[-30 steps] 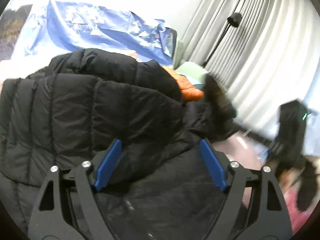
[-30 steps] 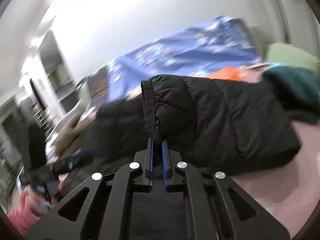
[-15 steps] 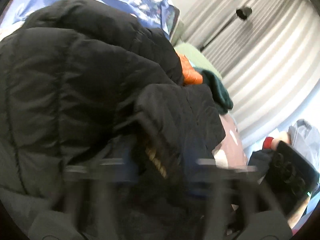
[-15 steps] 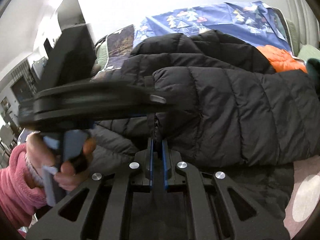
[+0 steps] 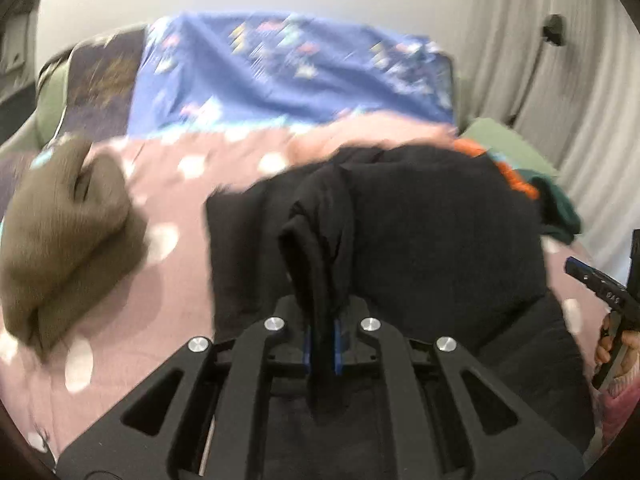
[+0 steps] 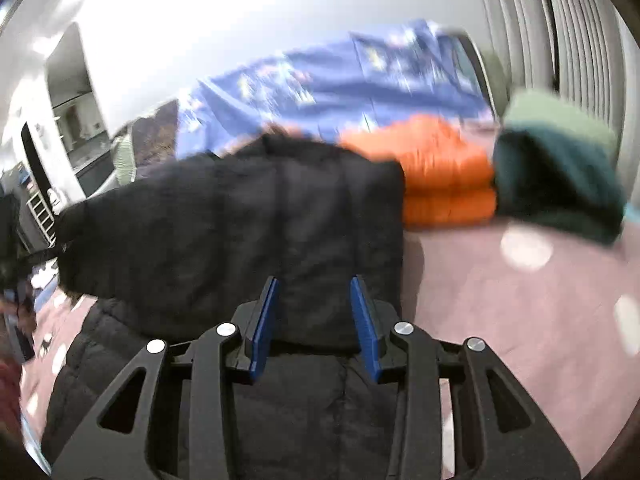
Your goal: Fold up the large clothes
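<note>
Bed surface: pink spotted bedspread point(image 5: 224, 168) fills the lower middle of both views, so you have a soft flat base to lay the fold on.
Far left: olive knitted garment point(image 5: 60, 236) sits bunched at the left edge of the left wrist view, well apart from your work, likely waiting its turn.
Backdrop: blue patterned sheet point(image 5: 288, 72) runs across the upper middle, in front of a pale wall.
Task garment: black puffer jacket point(image 6: 240, 216) lies across the centre of the bedspread, one quilted layer doubled over another, so I'd judge the fold is partway done.
Left gripper point(image 5: 321, 344): bottom centre of its view, your jaws are pinched together on a narrow ridge of the jacket's black fabric, which rises up from the pads. That pinch is there so you can drag this edge across.
Right gripper point(image 6: 316, 324): bottom centre of its view, the blue pads have just been spreading and now stand apart. Jacket lies behind and under them, but the pads press on nothing, so you look to have let that side go.
Right of the jacket: orange folded garment point(image 6: 444, 176) lies close against the jacket's right edge, dark green garment point(image 6: 556, 184) beside it, both looking finished and stacked out of the way.
Far right: grey pleated curtain point(image 5: 560, 80) closes off the upper right.
Risk: slippery quilting may spring open once you unpinch.
</note>
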Motion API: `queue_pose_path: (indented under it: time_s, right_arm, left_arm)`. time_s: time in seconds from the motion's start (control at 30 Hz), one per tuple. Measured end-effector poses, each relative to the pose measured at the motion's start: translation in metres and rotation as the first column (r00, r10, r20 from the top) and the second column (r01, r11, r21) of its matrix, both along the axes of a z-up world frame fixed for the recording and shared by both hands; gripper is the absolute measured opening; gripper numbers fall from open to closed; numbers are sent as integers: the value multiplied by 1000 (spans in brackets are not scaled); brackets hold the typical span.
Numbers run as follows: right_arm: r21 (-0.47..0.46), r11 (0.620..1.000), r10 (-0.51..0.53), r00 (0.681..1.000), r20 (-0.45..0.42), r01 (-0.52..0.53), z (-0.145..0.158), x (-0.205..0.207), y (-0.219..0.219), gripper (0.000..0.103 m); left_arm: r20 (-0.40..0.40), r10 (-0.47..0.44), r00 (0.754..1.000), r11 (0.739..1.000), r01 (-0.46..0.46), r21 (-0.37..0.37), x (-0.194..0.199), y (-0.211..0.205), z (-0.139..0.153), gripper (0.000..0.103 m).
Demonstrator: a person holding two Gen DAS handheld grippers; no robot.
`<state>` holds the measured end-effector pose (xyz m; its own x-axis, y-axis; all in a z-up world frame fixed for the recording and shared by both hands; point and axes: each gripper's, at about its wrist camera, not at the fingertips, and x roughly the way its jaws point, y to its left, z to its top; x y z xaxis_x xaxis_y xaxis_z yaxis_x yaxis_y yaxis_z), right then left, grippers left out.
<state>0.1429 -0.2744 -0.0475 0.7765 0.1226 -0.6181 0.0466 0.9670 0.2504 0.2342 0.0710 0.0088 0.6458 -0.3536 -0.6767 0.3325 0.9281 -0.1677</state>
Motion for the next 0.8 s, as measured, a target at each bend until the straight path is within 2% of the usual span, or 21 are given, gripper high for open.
queue_pose_path:
  time_s: [0.1, 0.17, 0.2, 0.23, 0.27, 0.37, 0.47, 0.53, 0.6, 0.63, 0.7, 0.8]
  right_arm:
    - [-55, 998, -11, 998, -69, 8, -21, 18, 9, 38]
    - [-96, 995, -21, 995, -96, 12, -26, 19, 21, 38]
    - [-113, 993, -23, 995, -98, 12, -25, 17, 24, 38]
    - [-131, 991, -24, 996, -89, 12, -21, 15, 27, 38]
    - [-141, 990, -24, 997, -77, 13, -20, 15, 28, 38]
    - [-181, 983, 10, 1000, -13, -12, -2, 10, 38, 38]
    - [-191, 980, 57, 998, 3, -56, 5, 17, 51, 40]
    - [-189, 979, 81, 997, -10, -82, 0, 27, 64, 40]
    - [-180, 977, 105, 994, -39, -110, -9, 39, 78, 40]
    - [-175, 977, 111, 992, -62, -121, -16, 47, 84, 40]
    - [-191, 974, 101, 990, -100, -119, -31, 59, 95, 40]
    - [-244, 962, 95, 989, -112, -120, -45, 65, 101, 42]
  left_arm:
    - [-27, 42, 999, 997, -40, 64, 12, 9, -32, 10]
    - [-34, 59, 998, 994, -55, 95, 18, 11, -43, 20]
    - [-27, 70, 997, 991, -67, 114, 19, 16, -44, 32]
    - [-6, 95, 995, 984, -93, 151, 20, 16, -44, 44]
    - [28, 119, 993, 974, -122, 189, 20, 17, -41, 47]
    - [118, 186, 975, 945, -211, 250, 9, 23, -27, 48]
    - [223, 238, 945, 927, -290, 240, -12, 19, 1, 49]
    - [261, 182, 948, 961, -227, 155, -33, 10, 20, 53]
    - [241, 90, 966, 991, -111, 75, -45, -6, 27, 57]
    - [212, 23, 977, 998, -36, 56, -49, -21, 23, 58]
    - [170, -50, 984, 994, 31, 109, -47, -45, 7, 60]
    - [141, -66, 988, 947, 17, 321, -27, -77, -46, 63]
